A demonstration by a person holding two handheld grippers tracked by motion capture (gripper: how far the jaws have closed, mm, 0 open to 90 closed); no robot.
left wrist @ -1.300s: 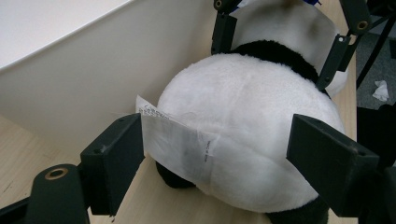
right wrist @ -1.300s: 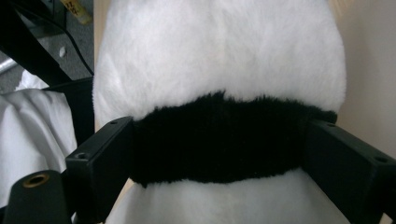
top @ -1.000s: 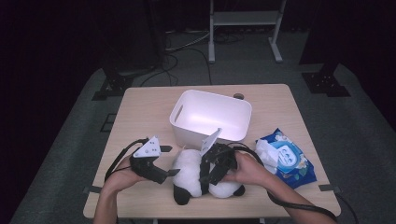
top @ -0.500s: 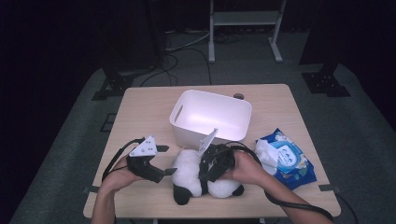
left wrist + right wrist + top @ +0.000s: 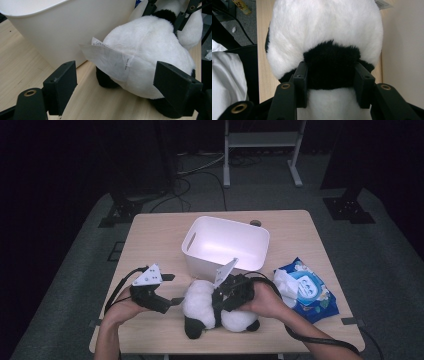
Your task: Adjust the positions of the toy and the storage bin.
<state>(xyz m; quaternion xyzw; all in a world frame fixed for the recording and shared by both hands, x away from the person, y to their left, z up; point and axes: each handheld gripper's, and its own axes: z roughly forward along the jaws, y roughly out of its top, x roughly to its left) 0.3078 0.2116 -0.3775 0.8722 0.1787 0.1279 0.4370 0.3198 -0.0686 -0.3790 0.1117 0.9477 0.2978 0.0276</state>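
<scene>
Right gripper (image 5: 220, 299) jaws just closed onto one plush panda (image 5: 202, 305); left gripper (image 5: 172, 290) jaws released.

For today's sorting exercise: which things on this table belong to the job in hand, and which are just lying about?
In the job:
- plush panda, its black middle between the right gripper's fingers, which have just been closing
- left gripper, open beside it

Lying about:
- white bin
- pack of wet wipes

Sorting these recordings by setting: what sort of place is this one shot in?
Probably a lab or studio set up for recording: a lone wooden table on grey carpet, dark surroundings, cables trailing on the floor, and a metal stand behind. On the table lie a white bin, a plush panda and wet wipes.
</scene>
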